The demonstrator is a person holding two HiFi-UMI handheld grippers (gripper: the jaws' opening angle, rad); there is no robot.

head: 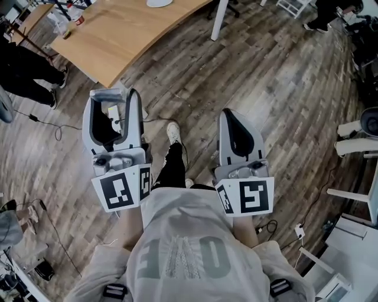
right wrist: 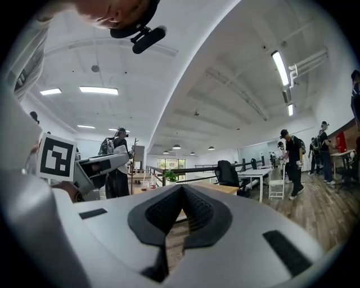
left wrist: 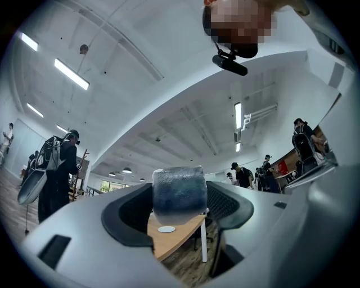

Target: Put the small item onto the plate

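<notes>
My left gripper (head: 115,97) is held over the wooden floor, shut on a small grey-blue block (left wrist: 179,190) that fills the gap between its pads; in the head view this block (head: 114,113) shows pale between the jaws. Beyond it, a white plate (left wrist: 166,229) lies on a light wooden table (left wrist: 174,239), and the head view catches that plate (head: 159,3) at the top edge. My right gripper (head: 229,113) is level with the left one, its jaws closed tip to tip on nothing. In its own view the right gripper (right wrist: 181,190) points toward distant desks.
The wooden table (head: 124,32) stands ahead to the left on a white leg (head: 218,20). Cables (head: 44,124) trail over the floor. A person's legs (head: 26,74) are at far left, white furniture (head: 354,194) at right. Several people and chairs fill the far room.
</notes>
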